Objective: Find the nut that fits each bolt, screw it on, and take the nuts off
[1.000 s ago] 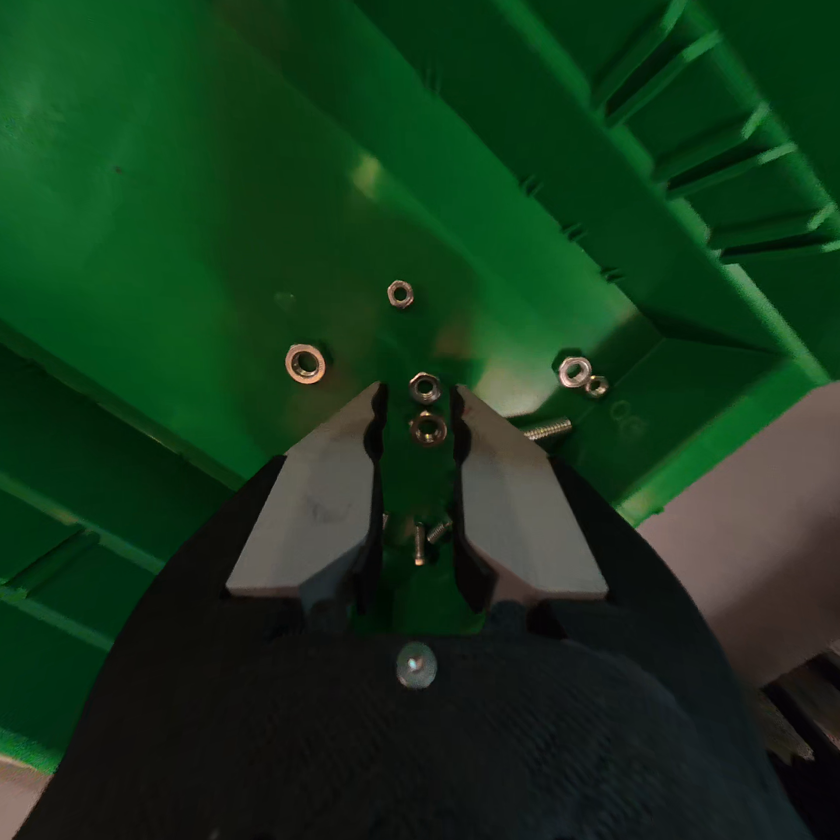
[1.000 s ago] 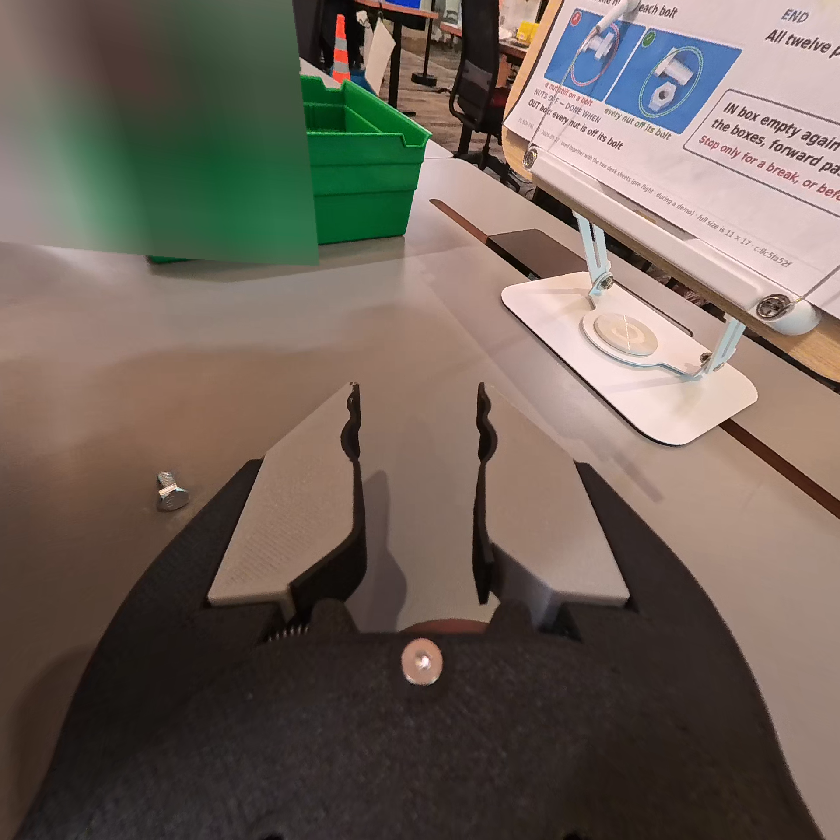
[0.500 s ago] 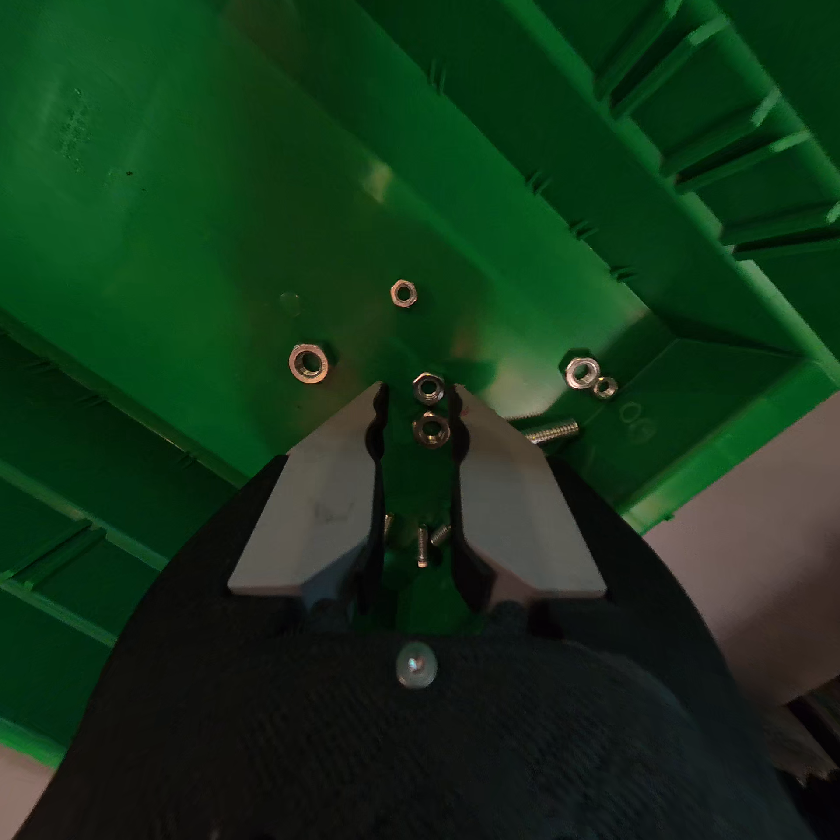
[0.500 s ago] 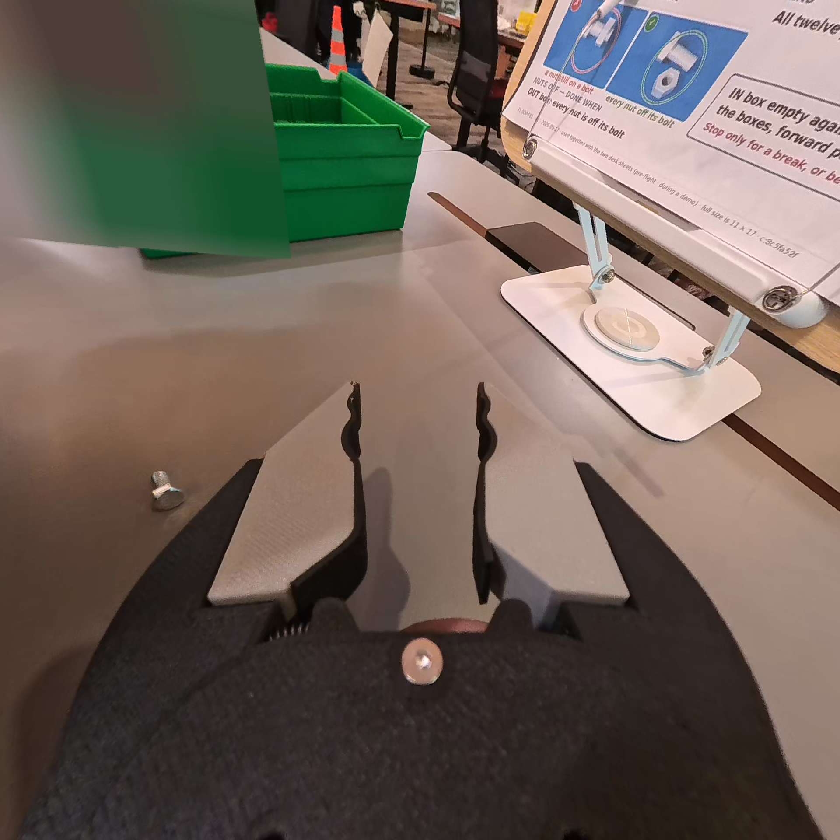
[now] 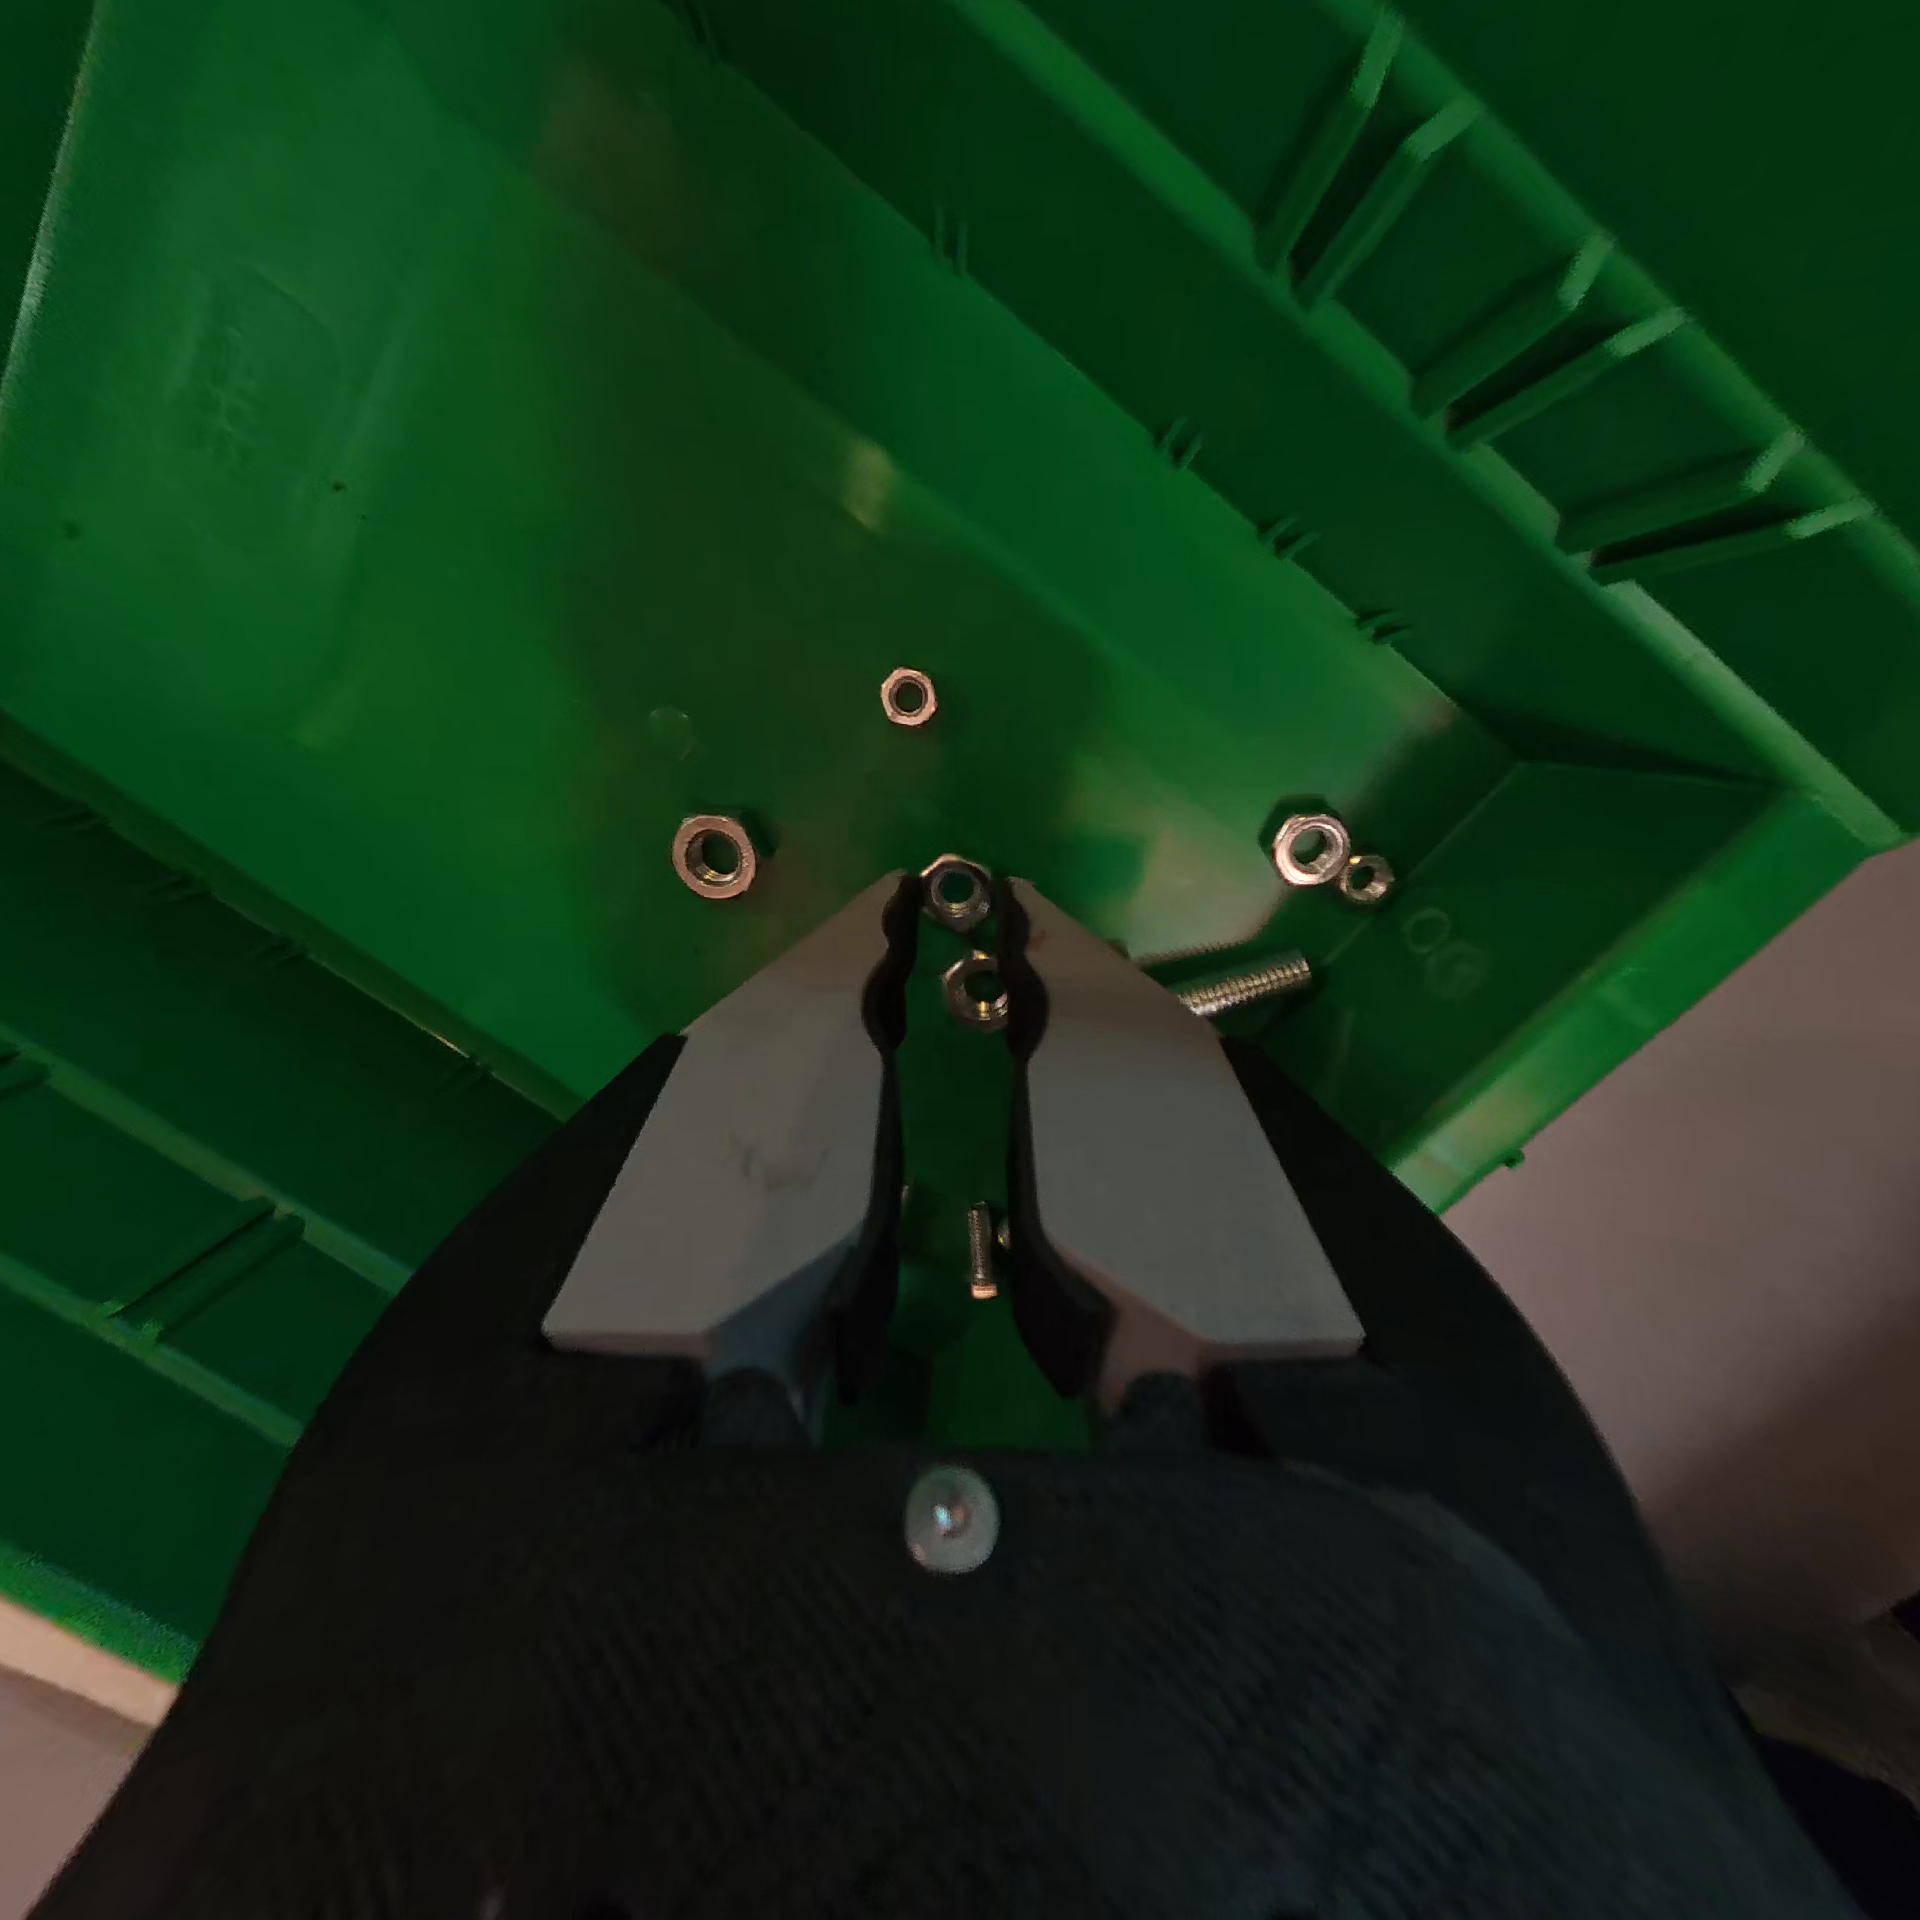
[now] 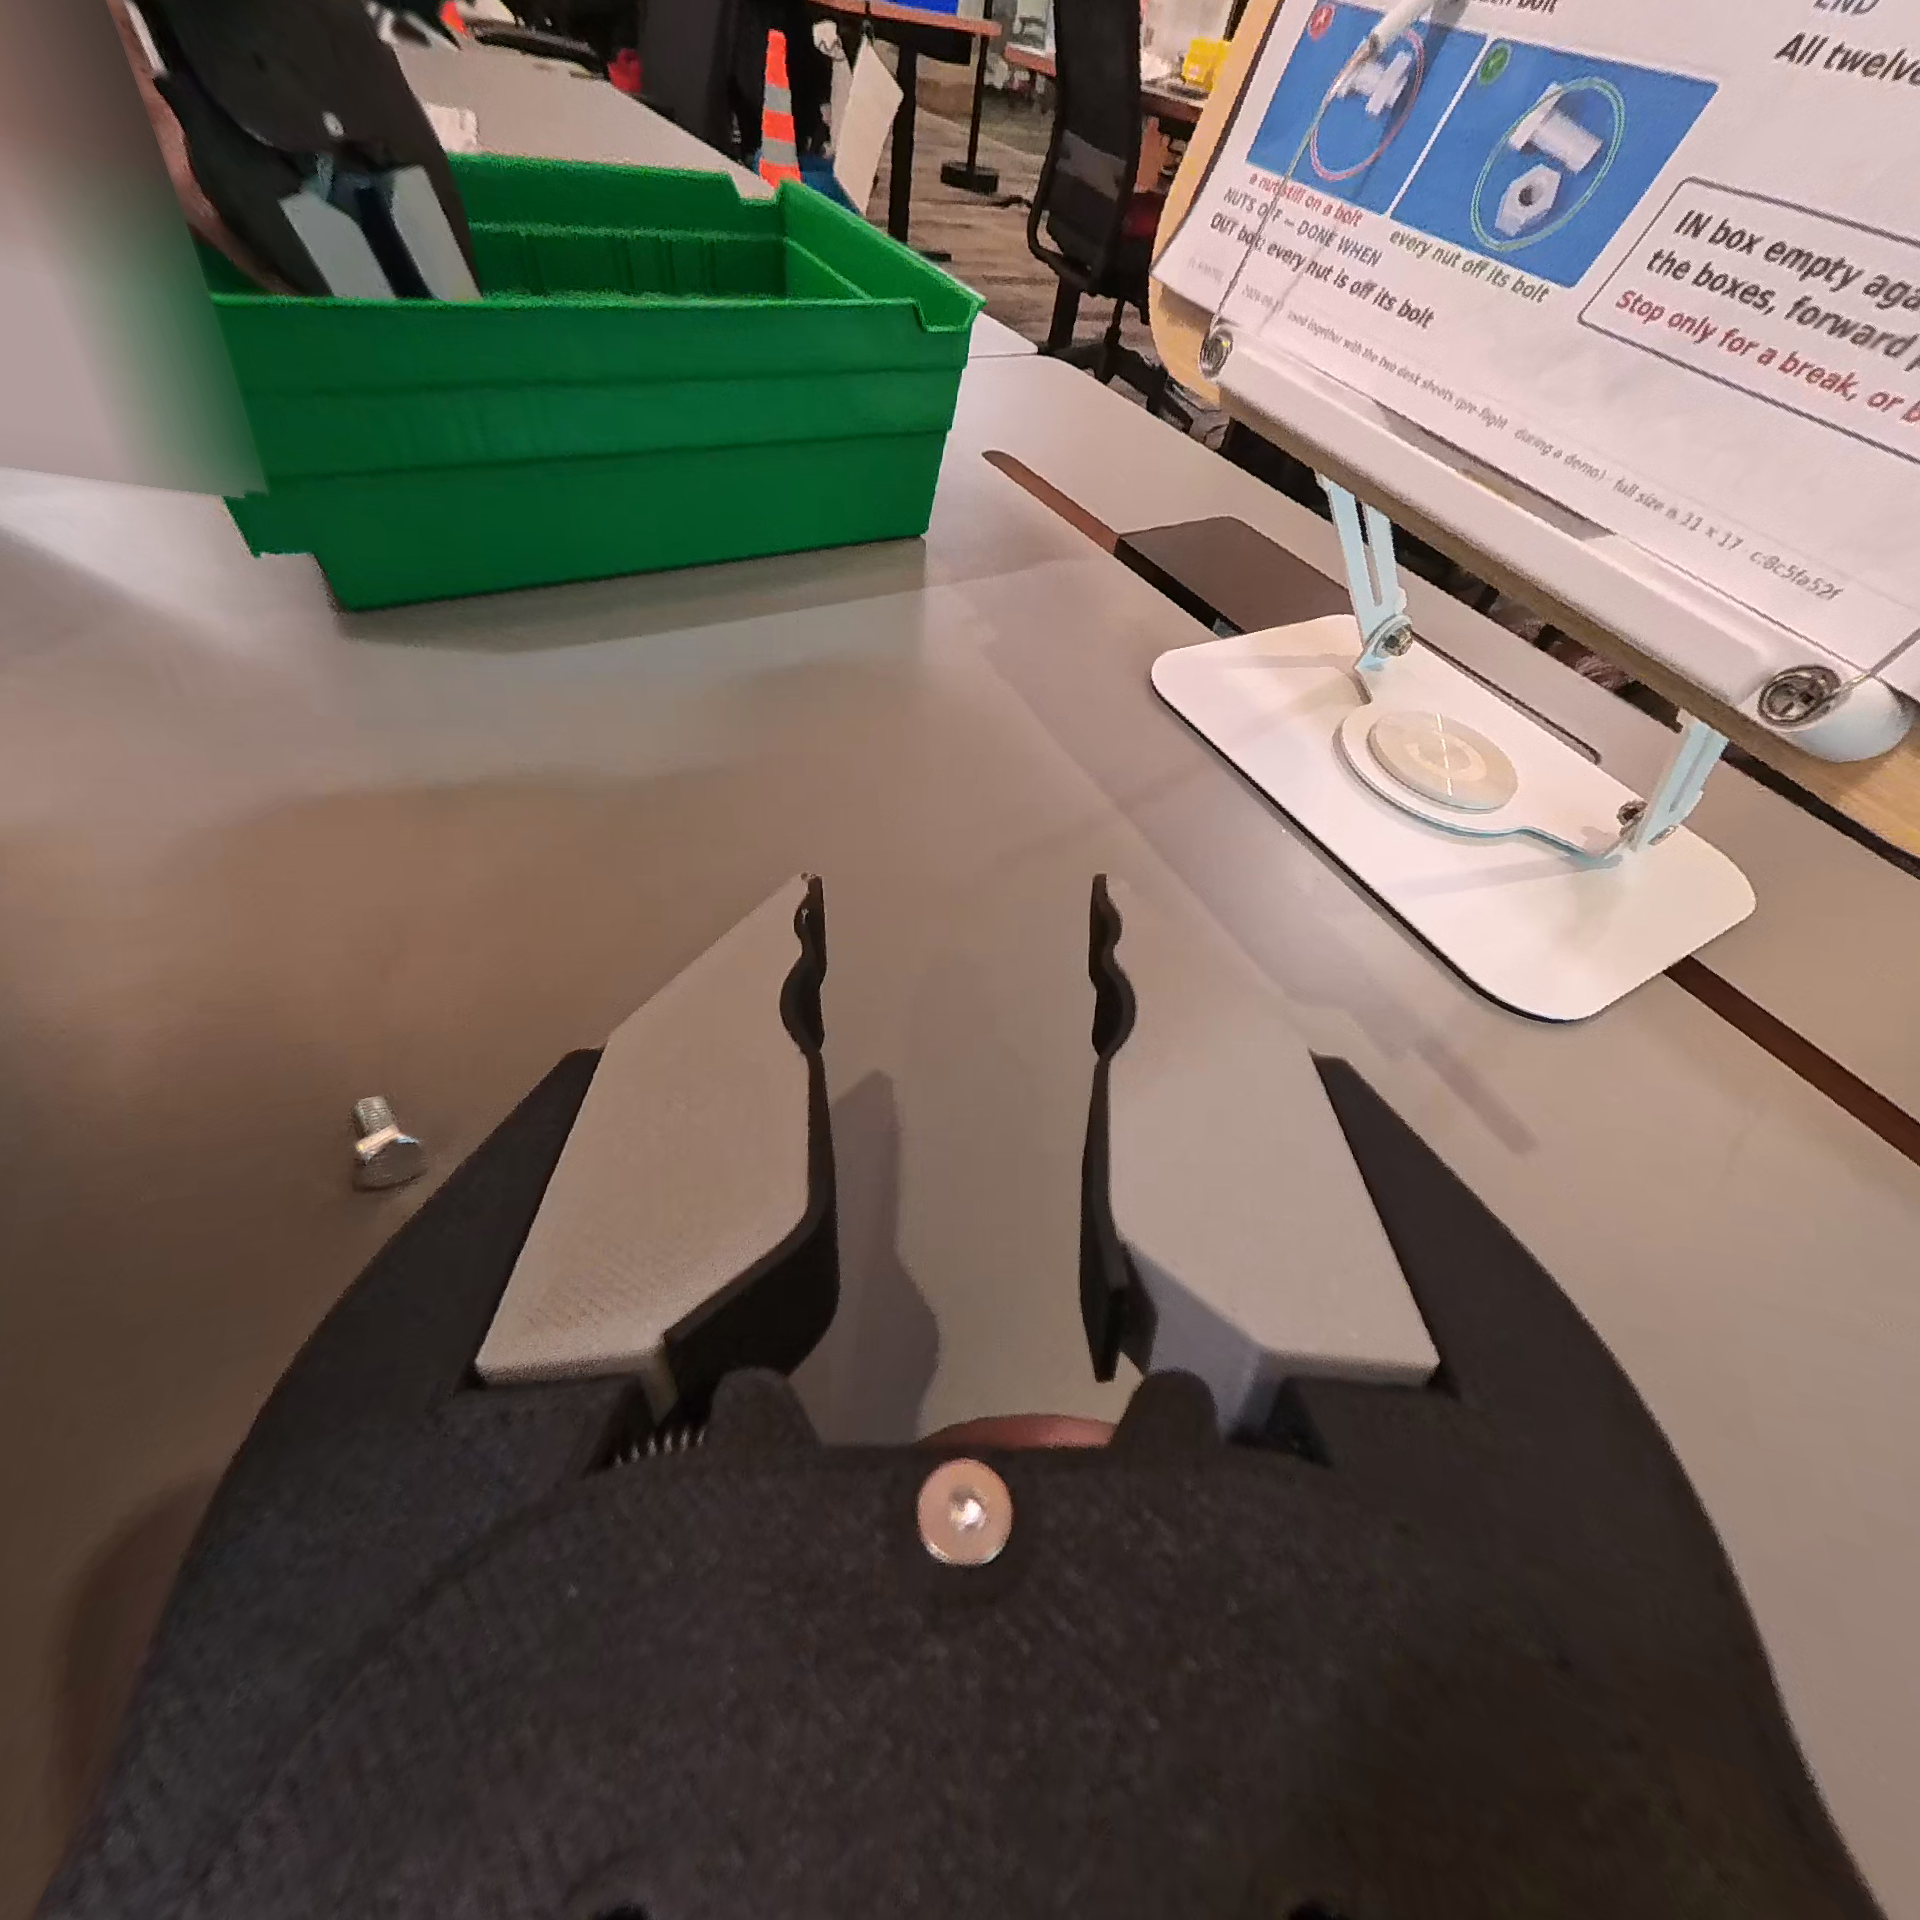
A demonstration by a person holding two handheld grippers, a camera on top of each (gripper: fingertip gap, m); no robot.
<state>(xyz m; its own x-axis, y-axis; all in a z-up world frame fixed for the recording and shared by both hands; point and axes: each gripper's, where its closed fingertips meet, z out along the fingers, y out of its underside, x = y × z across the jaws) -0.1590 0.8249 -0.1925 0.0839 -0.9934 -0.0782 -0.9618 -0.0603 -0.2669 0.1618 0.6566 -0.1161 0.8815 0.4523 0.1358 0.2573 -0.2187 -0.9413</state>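
Note:
In the left wrist view my left gripper point(image 5: 957, 881) reaches down into a green bin point(image 5: 468, 468). Its pads meet both sides of a small steel nut point(image 5: 957, 898) that rests on the bin floor at the fingertips. A second nut point(image 5: 977, 992) lies farther back between the fingers. More nuts lie around: a large one point(image 5: 714, 855) to the left, a small one point(image 5: 908, 695) ahead, and two point(image 5: 1305, 849) to the right. A bolt point(image 5: 1242, 982) lies by the right finger. My right gripper point(image 6: 956, 883) is open and empty above the grey table point(image 6: 623, 831). A short bolt point(image 6: 387, 1143) lies to its left.
The green bin point(image 6: 623, 416) stands at the back left of the table, with the left gripper point(image 6: 364, 229) dipped into it. A white stand point(image 6: 1455, 810) with an instruction sheet is on the right. A small screw point(image 5: 980, 1262) lies under the left fingers. The left gripper's tips are roughly 40 centimetres from the right gripper's.
My left gripper has moved forward and its jaws have narrowed, so the nut that lay ahead of the tips now sits between them. The right gripper stays open; its view has shifted a little.

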